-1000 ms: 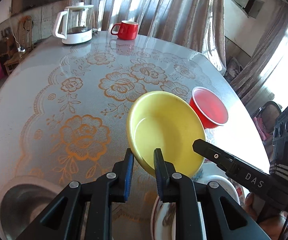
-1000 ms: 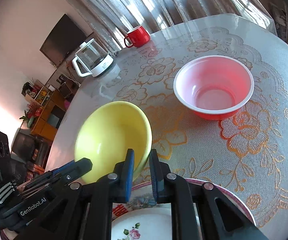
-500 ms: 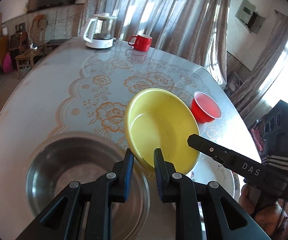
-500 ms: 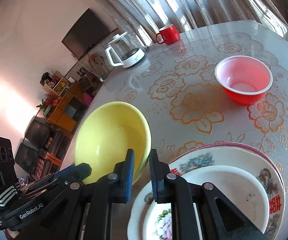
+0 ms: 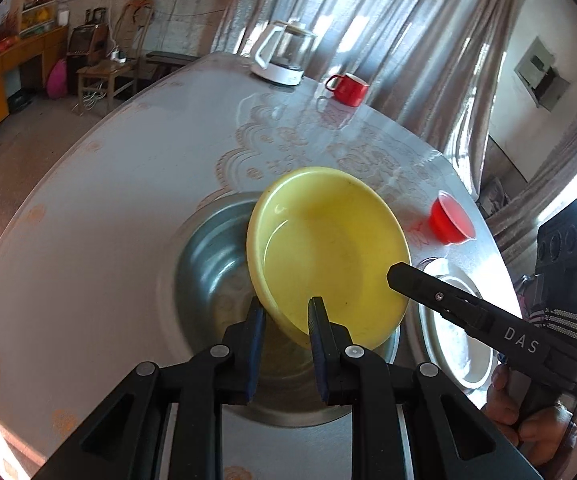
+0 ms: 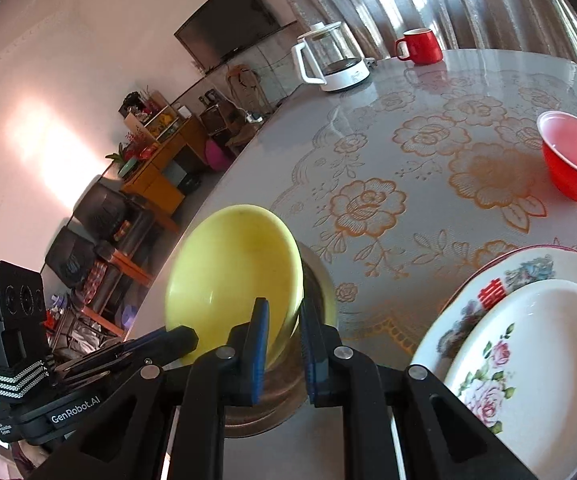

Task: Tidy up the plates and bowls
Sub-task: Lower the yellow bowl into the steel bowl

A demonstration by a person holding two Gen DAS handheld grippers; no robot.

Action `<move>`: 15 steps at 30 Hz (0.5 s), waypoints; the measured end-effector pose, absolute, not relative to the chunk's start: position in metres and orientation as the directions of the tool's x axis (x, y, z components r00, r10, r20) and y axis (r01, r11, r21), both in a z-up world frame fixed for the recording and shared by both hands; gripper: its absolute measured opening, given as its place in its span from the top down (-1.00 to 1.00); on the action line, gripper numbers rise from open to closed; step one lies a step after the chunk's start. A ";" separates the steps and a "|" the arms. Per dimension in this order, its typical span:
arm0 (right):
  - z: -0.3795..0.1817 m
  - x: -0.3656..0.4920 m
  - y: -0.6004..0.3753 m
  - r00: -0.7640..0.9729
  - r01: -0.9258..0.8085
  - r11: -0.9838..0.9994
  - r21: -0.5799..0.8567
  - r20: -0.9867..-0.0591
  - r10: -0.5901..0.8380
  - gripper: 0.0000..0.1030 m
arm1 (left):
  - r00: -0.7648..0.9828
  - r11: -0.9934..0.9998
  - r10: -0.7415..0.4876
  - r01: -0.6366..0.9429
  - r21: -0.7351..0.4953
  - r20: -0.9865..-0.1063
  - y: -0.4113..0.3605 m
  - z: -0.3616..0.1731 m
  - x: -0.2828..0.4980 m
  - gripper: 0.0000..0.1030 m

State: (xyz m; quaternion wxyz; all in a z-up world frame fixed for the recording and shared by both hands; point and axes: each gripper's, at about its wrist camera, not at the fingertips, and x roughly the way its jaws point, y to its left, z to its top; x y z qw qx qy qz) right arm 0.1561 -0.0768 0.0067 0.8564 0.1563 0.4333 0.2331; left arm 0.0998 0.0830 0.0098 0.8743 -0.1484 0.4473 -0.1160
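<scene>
While both grippers' fingers (image 5: 257, 326) clench yellow bowl (image 5: 328, 248) over steel basin (image 5: 208, 264) (plates (image 6: 528, 344), red bowl (image 6: 572, 160) nr).

A bowl (image 5: 328, 248) sat tilted between the left gripper's fingers (image 5: 254, 344), over a metal basin (image 5: 208, 264) beneath them. Right of the fingers lay stacked plates (image 6: 528, 344); ahead-right a small cup-bowl (image 5: 450, 222); far ahead a kettle (image 5: 284, 58) and mug (image 5: 348, 88).

A yellow bowl (image 5: 328, 248) hangs tilted above a steel basin (image 5: 212, 264), blocking it. Stacked plates (image 6: 528, 344) sit just right; open table (image 5: 100, 208) lies left.
</scene>
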 end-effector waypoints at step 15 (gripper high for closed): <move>-0.013 0.154 -0.051 0.478 -0.279 0.885 0.373 -0.745 0.465 0.71 | 0.565 0.941 -0.298 0.037 -0.337 -0.769 0.092 -0.008 0.098 0.52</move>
